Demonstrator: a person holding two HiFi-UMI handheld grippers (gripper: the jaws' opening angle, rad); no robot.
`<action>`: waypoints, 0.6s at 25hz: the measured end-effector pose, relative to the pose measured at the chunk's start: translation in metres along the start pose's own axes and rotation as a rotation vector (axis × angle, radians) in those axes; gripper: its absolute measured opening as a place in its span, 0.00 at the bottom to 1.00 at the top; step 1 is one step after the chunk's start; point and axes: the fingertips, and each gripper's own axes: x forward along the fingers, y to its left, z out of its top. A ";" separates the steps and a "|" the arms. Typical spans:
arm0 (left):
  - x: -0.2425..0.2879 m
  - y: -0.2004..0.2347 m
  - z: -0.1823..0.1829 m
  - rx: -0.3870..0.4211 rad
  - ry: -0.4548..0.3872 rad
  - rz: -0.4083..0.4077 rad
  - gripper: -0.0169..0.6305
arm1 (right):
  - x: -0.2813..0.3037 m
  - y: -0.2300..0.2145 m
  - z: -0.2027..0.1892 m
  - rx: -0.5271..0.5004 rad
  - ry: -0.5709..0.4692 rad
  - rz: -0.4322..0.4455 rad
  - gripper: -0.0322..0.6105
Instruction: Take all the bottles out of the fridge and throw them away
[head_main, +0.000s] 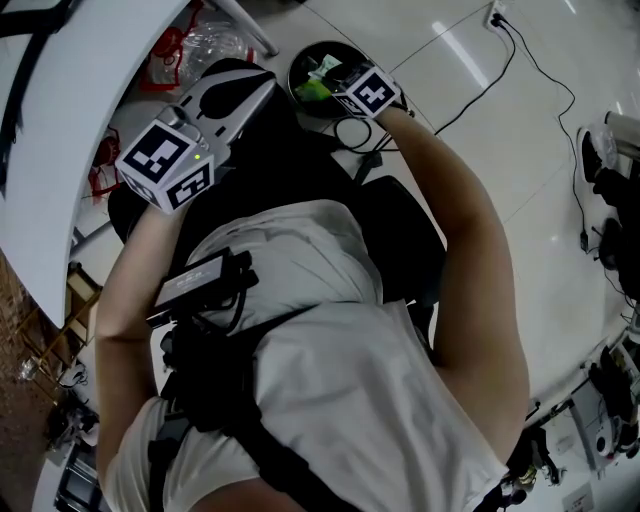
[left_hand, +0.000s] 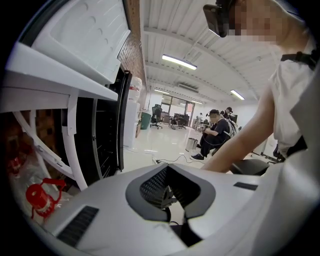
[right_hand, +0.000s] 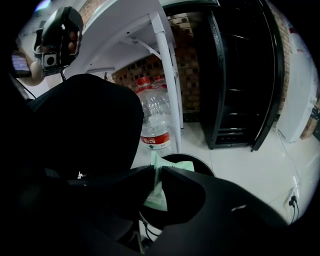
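- Green bottle (right_hand: 157, 192) sits in the narrow gap between the jaw tips of the right gripper (right_hand: 156, 169), which press on it from both sides; it looks flattened.
- The bottle hangs right over the mouth of a round black bin (right_hand: 205, 167) on the pale floor.
- In the head view the bin lies at 12 o'clock from the person's body, with the right arm stretched out to it.
- The left gripper (left_hand: 172, 215) is held at about 10 o'clock in the head view, well apart from the bin. Its jaws are together with nothing between them.
- Two large clear water jugs (right_hand: 155, 120) with red caps and a red label stand at 12 o'clock from the bin, just beside a white table leg (right_hand: 167, 65).
- A black fridge (right_hand: 240, 75) stands open at 1 o'clock from the bin, its shelves dark; what is on them cannot be made out.
- A black cable (head_main: 520, 70) runs across the floor at 2 o'clock in the head view.
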 end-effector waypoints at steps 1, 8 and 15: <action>0.001 0.001 0.000 -0.007 0.000 0.002 0.04 | 0.001 0.000 0.001 -0.002 -0.008 0.005 0.14; 0.007 0.006 -0.004 -0.019 0.009 -0.002 0.04 | 0.014 -0.010 -0.019 0.033 0.031 0.011 0.17; 0.002 0.008 -0.007 -0.028 0.017 0.006 0.04 | 0.016 -0.016 -0.030 0.086 0.047 0.040 0.33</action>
